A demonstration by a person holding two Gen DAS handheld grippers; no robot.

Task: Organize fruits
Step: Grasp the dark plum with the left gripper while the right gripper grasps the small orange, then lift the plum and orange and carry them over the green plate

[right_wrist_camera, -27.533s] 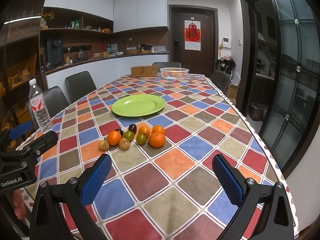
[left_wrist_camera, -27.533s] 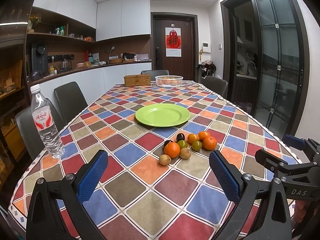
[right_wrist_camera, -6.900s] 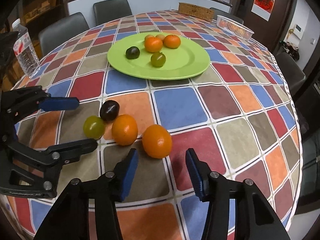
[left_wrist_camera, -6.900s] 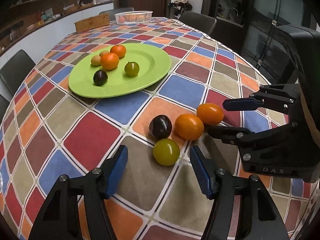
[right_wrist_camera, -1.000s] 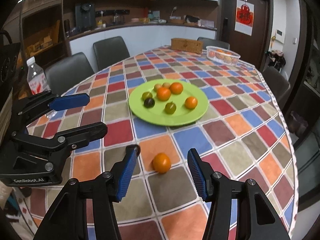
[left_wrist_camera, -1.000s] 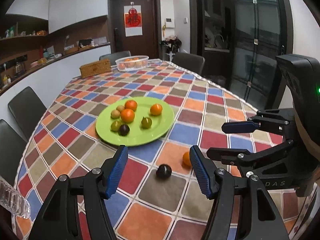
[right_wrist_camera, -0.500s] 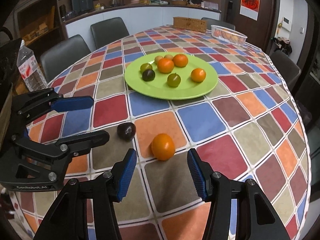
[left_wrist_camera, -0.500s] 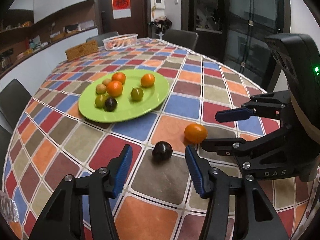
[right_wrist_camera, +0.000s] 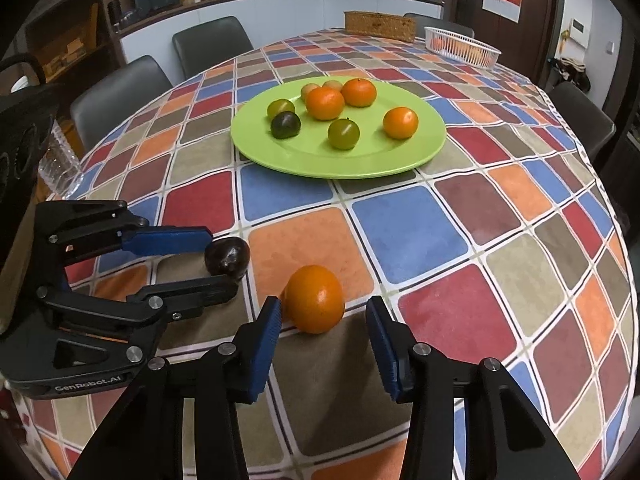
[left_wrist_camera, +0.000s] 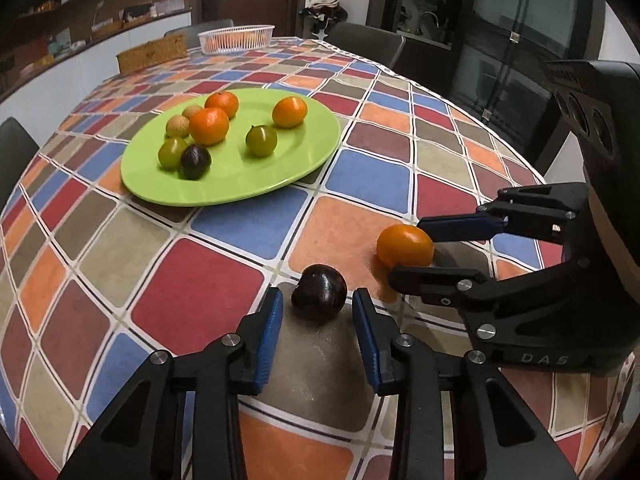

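A dark plum (left_wrist_camera: 319, 294) lies on the checked tablecloth between the blue pads of my left gripper (left_wrist_camera: 318, 314). Its jaws are closing, with a thin gap still showing on each side of the plum. An orange (right_wrist_camera: 315, 298) sits just right of it between the pads of my right gripper (right_wrist_camera: 324, 316). Those jaws are closing too: the left pad is almost at the peel and the right pad stands clear. Each gripper shows in the other's view, the left gripper (right_wrist_camera: 222, 258) and the right gripper (left_wrist_camera: 408, 250). Behind them, the green plate (left_wrist_camera: 312, 152) holds several fruits.
A white basket (left_wrist_camera: 236, 38) and a wicker box (left_wrist_camera: 152, 54) stand at the table's far end. A water bottle (right_wrist_camera: 60, 168) stands at the left edge. Dark chairs (right_wrist_camera: 120, 84) ring the table. The table's right edge (left_wrist_camera: 520, 160) curves close by the right gripper.
Both grippers have come down and forward toward the table, and their jaws have narrowed. The plum now lies between the left pads and the orange between the right pads.
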